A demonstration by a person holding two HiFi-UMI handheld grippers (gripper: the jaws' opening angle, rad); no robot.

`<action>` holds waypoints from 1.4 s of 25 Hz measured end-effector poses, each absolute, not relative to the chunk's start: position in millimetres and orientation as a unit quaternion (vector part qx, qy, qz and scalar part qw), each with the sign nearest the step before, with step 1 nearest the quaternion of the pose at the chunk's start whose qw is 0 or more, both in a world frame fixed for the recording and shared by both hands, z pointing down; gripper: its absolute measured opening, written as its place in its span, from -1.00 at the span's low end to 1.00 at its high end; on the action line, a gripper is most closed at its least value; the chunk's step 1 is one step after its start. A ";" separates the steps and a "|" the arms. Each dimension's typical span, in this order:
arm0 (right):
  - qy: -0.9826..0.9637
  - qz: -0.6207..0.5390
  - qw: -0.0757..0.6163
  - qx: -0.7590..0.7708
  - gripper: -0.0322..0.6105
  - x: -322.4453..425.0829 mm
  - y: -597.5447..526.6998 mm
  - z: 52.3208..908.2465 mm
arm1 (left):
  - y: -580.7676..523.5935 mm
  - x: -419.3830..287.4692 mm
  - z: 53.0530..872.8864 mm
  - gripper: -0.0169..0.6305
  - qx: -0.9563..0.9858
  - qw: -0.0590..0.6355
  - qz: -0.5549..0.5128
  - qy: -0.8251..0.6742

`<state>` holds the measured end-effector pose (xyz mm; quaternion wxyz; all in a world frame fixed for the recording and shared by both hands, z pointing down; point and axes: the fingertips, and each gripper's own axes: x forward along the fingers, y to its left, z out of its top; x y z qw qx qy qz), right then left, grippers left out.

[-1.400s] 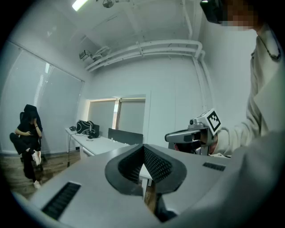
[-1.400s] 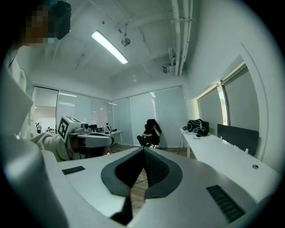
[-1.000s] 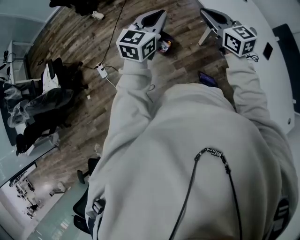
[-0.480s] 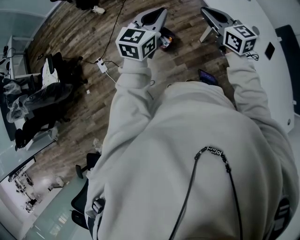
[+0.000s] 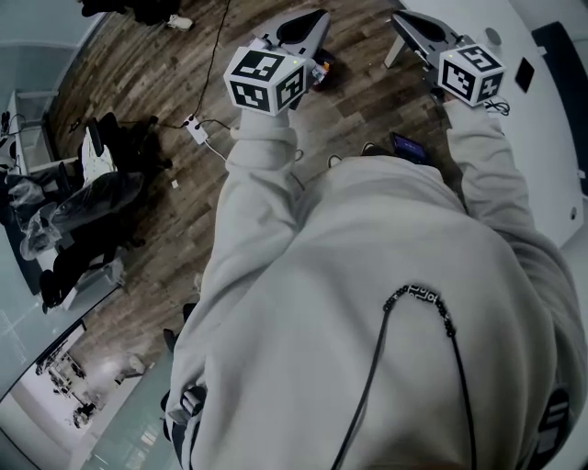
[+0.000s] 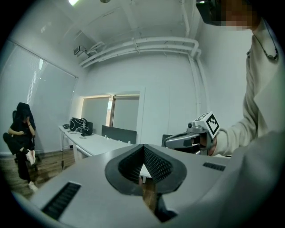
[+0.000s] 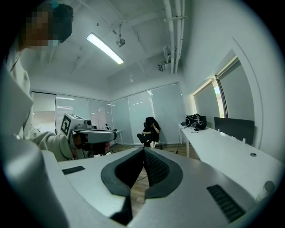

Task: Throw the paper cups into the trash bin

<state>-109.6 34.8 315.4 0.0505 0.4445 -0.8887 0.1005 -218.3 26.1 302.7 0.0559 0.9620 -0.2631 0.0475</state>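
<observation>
Head camera down, gripper cameras level.
From the head, steeply down past a pale sweatshirt [image 5: 367, 303] onto wood floor [image 5: 156, 83]; along left gripper [image 5: 314, 20] and right gripper [image 5: 404, 23], near level, each catching the other at 3 and 9 o'clock, both sharing a seated person [image 6: 22, 133].

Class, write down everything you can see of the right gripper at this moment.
The right gripper has a smooth grey body, seemingly plastic, and two long jaws lined with dark ribbed pads. The jaws are shut, tips meeting, nothing between them. A cube with black-and-white square markers sits at its rear, where a pale sleeve reaches it. It is held roughly level beside the edge of the white table, above the wooden floor.
</observation>
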 end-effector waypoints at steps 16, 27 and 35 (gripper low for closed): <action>-0.723 0.104 0.019 0.682 -0.84 136.6 200.0 314.1 | 104.9 39.7 309.8 -0.96 0.998 0.042 0.051 0.000; -0.700 0.114 0.008 0.705 -0.84 198.6 236.5 322.2 | 137.1 102.8 314.5 -0.96 0.996 0.042 0.072 0.035; -0.712 0.098 0.005 0.695 -0.84 227.1 219.4 312.3 | 112.8 122.5 306.3 -0.96 0.997 0.023 0.078 0.014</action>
